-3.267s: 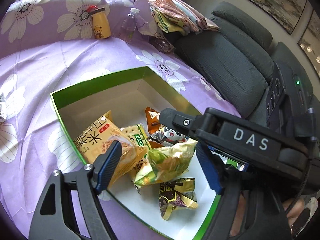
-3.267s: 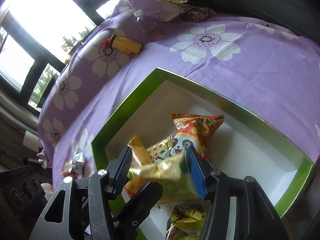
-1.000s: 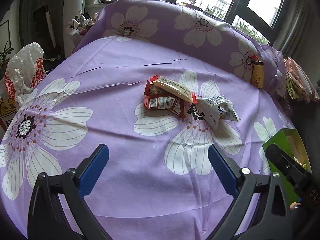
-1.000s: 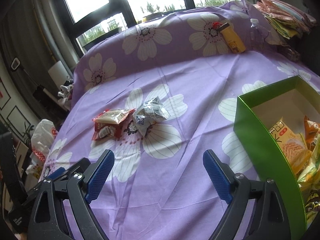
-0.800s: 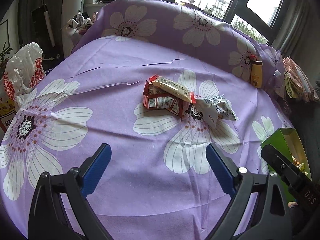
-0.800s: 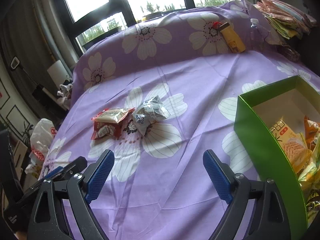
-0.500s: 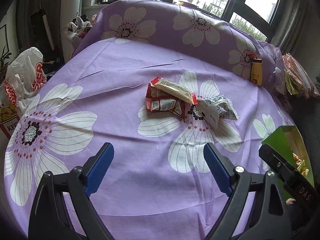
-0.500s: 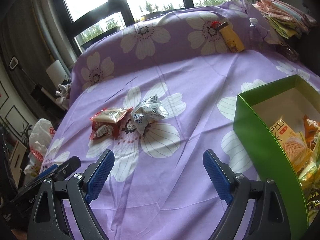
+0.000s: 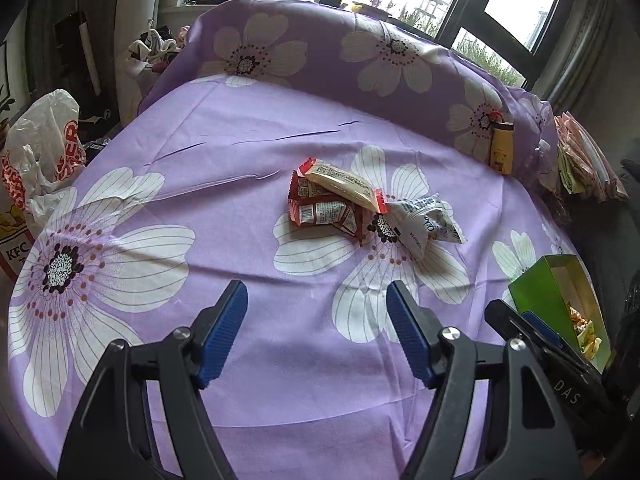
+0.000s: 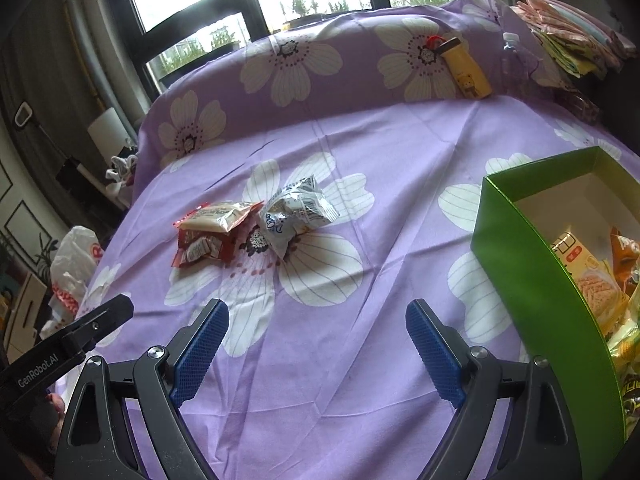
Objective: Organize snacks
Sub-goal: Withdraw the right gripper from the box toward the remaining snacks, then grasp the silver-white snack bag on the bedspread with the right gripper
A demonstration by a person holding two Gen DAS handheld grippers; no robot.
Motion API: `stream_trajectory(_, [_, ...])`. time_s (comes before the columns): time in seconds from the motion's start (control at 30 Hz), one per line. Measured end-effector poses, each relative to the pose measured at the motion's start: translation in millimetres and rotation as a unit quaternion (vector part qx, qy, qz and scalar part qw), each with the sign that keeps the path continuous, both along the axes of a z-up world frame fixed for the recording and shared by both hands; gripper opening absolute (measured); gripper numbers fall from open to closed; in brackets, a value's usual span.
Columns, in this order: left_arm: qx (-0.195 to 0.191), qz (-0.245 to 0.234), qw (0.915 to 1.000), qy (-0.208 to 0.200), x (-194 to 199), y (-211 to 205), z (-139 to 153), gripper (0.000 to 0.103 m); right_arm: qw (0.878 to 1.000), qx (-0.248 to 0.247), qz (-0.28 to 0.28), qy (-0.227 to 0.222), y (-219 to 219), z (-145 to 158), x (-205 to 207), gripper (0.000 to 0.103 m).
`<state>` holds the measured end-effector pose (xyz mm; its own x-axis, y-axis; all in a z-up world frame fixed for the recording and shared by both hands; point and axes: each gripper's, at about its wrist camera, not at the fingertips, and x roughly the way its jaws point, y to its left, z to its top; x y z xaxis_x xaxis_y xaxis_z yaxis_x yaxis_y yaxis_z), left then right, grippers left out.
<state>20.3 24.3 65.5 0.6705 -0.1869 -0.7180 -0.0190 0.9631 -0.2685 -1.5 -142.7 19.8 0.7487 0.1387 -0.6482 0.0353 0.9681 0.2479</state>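
Three snacks lie in a small bunch on the purple flowered sheet [image 9: 224, 152], out ahead of both tools. The cream wafer pack [image 9: 342, 186] lies on top of the red snack pack [image 9: 324, 212]. In the left view its long side runs on a slant, from up on the left to down on the right, and its red ends show at both tips. The red pack lies flat with its long side going across, barcode side up. Just to the right, touching the red pack, is the silver crinkly bag [image 9: 424, 220], puffed up, with one corner pointing toward the tools.

The left tool [image 9: 316, 332] is partly open and its jaws have just been closing, with nothing between them (only sheet shows in the gap). The right tool [image 10: 316, 344] is wide open and holds nothing. Both are well apart from the bunch of snacks.

The green box [image 10: 528, 264] sits on the sheet to the right, and there are more snack packs inside it. A yellow bottle [image 10: 466, 68] with a bear on it leans on the raised back part of the sheet
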Motion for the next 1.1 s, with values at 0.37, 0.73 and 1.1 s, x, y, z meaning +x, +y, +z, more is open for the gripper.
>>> stream_trajectory(0.37, [-0.035,-0.017,0.9992,-0.001,-2.3,7.7,7.0,0.047,1.0,-0.009,0.001,0.014,7.5,-8.0,2.9,0.09])
stream_trajectory(0.73, [-0.041,-0.02,0.9989,0.001,-0.7,12.7,8.9,0.038,0.999,-0.026,0.016,0.023,19.1,-10.7,4.6,0.09])
stream_trajectory(1.1, [-0.05,-0.062,0.9958,0.045,60.4,-3.0,3.5,0.038,0.995,0.018,0.078,0.06,12.8,25.0,65.7,0.09])
